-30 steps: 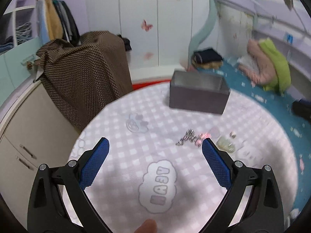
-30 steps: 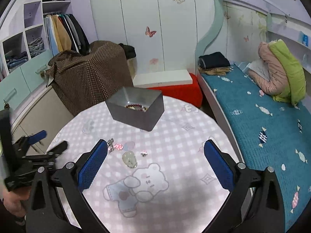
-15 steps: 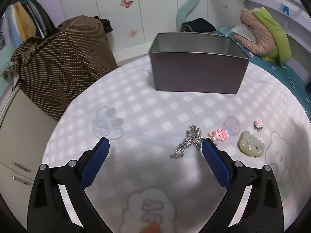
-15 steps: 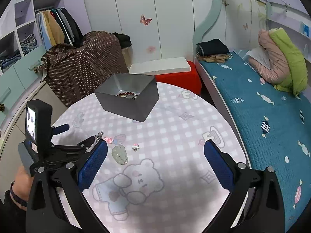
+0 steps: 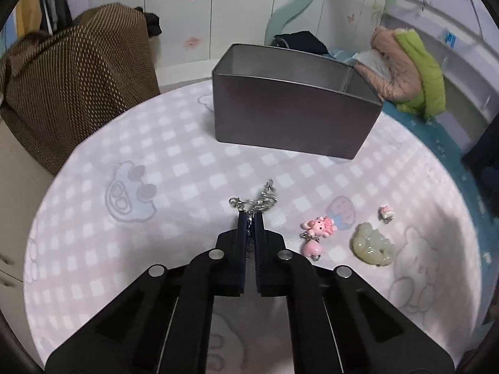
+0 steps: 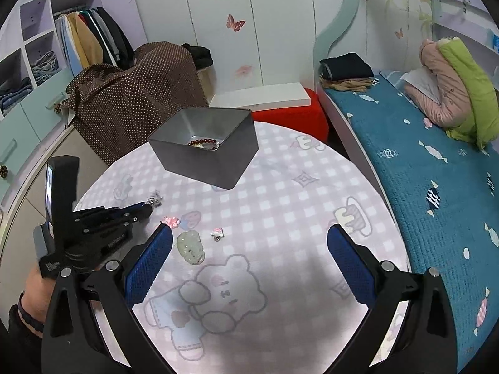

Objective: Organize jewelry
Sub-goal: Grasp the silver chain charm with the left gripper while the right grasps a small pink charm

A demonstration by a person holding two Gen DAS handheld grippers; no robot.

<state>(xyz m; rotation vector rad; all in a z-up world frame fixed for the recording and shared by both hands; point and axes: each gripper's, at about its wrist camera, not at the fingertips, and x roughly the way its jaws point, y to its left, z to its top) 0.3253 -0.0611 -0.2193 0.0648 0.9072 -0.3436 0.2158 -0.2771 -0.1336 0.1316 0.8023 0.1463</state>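
L gripper [image 5: 250, 218] has its jaws pinched together on the silver chain [image 5: 260, 202], w/ a short bit caught between the blue pads and the rest spilling out in a loose heap just ahead of the tips, apparently on the checked tablecloth [image 5: 174, 168]. R gripper [image 6: 249, 243] is spread wide & holding nothing, hovering over the bear print nearer the table's front edge. Chain looks light, limp and slippery: no stiffness at all, so it'll dangle and swing once lifted, and a thin link could slide out of a shallow pinch. Prob best held near the bunched middle, where several links stack up, rather than at one end; can't tell exactly how many links are in the grip now. Just right of the L tips sits the pink charm [image 5: 318, 227], then the pale green jade pendant [image 5: 372, 244] and a tiny pink-white charm [image 5: 386, 212] beyond, all apart from each other. Pendant looks hard, smooth, heavier, maybe chippable; take it across its flat sides. Charms are small, rigid, easy to flick away. Further back is the grey metal box [image 5: 290, 118], open-topped; the R view shows a red bead bracelet [image 6: 204, 142] already inside, so the chain's likely headed there, w/ three pieces left on the cloth.
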